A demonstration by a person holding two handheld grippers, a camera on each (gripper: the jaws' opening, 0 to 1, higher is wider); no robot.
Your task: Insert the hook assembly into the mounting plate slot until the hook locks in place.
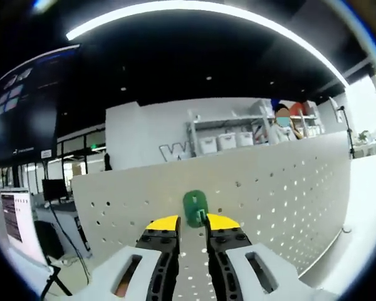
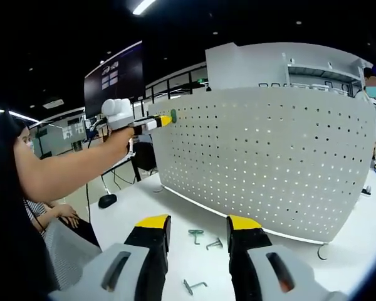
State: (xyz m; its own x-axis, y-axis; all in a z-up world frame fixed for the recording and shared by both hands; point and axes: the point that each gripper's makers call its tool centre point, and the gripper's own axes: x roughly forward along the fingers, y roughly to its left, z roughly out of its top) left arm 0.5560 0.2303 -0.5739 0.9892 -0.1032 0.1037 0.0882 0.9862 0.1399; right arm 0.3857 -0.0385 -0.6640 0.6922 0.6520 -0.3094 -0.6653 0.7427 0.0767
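The left gripper point(image 1: 192, 224), jaws clamped on the small green hook point(image 1: 193, 207), presses it near the pegboard's point(image 2: 269, 163) top edge; it seems light and stiff, while the right gripper point(image 2: 197, 231) hangs with jaws apart.

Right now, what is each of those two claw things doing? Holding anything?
Left gripper: closed on the green hook, up at the white pegboard.
Right gripper: open, holding nothing, above the table.

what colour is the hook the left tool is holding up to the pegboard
Green hook, clearest in the left gripper view.
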